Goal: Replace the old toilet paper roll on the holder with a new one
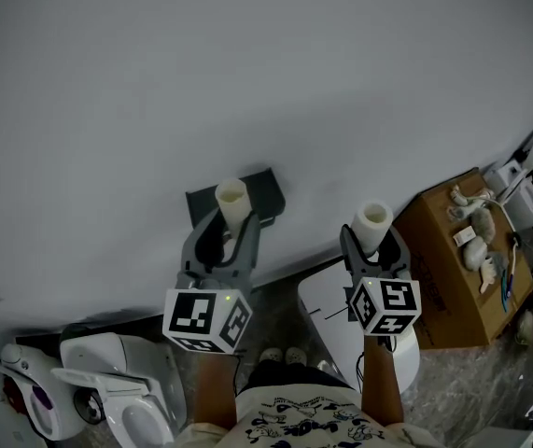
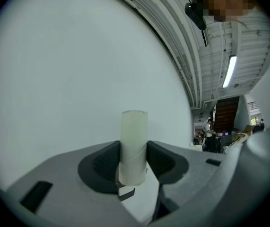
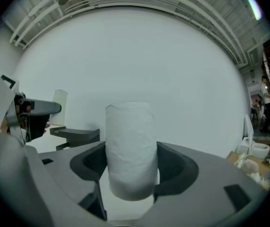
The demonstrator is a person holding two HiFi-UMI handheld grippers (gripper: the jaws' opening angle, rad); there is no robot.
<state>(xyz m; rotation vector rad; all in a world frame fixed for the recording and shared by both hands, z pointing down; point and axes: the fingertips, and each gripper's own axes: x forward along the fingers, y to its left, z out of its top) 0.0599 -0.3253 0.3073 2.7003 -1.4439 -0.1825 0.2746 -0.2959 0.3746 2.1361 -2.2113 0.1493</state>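
The old tube (image 1: 231, 199) (image 2: 134, 145), a bare pale cardboard core, stands upright between the jaws of the left hand-held gripper (image 1: 227, 224) (image 2: 134, 162). The jaws are narrowed onto it, and both dark pads press its lower half. In the head view the tube sits right in front of the holder (image 1: 266, 192) (image 3: 75, 135), a dark shelf-like bracket on the wall (image 1: 247, 82). Whether tube and holder touch cannot be told.

The new roll (image 1: 373, 219) (image 3: 130, 148), white and thick, stands upright in the right hand-held gripper (image 1: 375, 241) (image 3: 131, 167). Its jaws are set wider and clamp the roll's lower part from both sides. The roll is to the right of the holder and apart from it, short of the wall.

Both hand-held grippers point roughly level at the wall with their marker cubes facing up toward the head camera. The left one is lined up with the holder and the right one is beside it. Bare forearms reach forward from the bottom edge of the head view, side by side and close to parallel.

Below and left of the holder is a toilet (image 1: 107, 381). Far to the holder's right is a cardboard box (image 1: 453, 269).
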